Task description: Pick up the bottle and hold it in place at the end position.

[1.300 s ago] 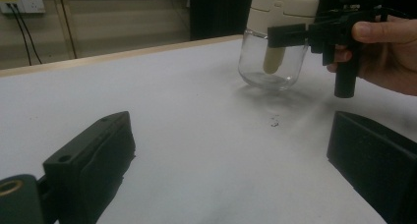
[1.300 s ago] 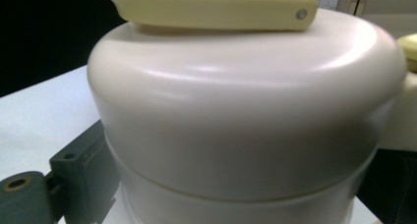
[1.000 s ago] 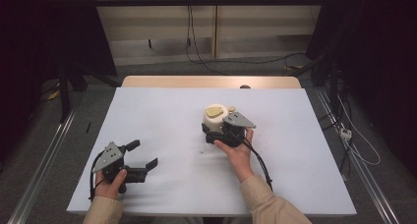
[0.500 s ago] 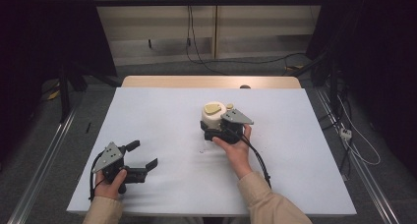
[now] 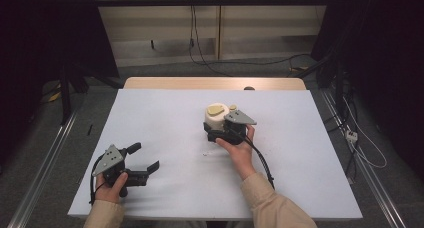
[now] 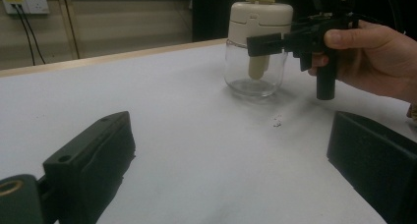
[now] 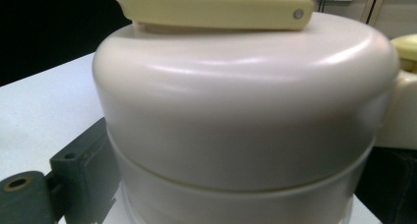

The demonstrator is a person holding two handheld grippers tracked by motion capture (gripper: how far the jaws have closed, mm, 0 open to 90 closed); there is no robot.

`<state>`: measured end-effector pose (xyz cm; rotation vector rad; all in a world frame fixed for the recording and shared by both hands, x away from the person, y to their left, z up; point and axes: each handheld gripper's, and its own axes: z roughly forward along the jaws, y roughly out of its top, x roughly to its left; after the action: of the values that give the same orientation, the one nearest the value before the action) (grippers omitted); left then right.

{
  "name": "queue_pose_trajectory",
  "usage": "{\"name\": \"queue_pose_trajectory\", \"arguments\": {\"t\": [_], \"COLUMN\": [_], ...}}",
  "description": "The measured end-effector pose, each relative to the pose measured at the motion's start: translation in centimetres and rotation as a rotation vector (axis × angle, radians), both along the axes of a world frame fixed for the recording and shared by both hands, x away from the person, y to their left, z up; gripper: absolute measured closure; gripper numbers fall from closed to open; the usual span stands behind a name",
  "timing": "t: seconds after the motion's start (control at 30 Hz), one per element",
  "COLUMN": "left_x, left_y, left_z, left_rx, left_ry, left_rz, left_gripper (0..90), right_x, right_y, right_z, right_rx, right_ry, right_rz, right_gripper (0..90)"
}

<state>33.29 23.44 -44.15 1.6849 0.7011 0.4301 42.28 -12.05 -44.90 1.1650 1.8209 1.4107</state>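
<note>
Jar (image 5: 216, 119) with a cream lid stands upright at centre frame on the white bench (image 5: 165, 113), between the right tool's (image 5: 220, 133) jaws, which clasp its lid. At lower left of the high view, well apart, the left tool (image 5: 142, 160) rests with its jaws spread, holding nothing.

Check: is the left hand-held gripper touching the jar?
Apart. The high view shows the left hand-held gripper near the table's front-left corner, with bare table between it and the jar.
</note>
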Motion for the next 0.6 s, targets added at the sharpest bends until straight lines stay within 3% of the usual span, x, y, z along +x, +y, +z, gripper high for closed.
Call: {"name": "queue_pose_trajectory", "arguments": {"t": [0.6], "left_x": [0.07], "left_y": [-0.14], "left_z": [-0.06], "left_rx": [0.001], "left_ry": [0.003], "left_rz": [-0.003], "left_gripper": [3.4], "right_x": [0.27], "right_y": [0.16], "right_z": [-0.31], "right_rx": [0.009], "right_ry": [0.013], "right_rz": [0.002], "right_gripper": [5.7]}}
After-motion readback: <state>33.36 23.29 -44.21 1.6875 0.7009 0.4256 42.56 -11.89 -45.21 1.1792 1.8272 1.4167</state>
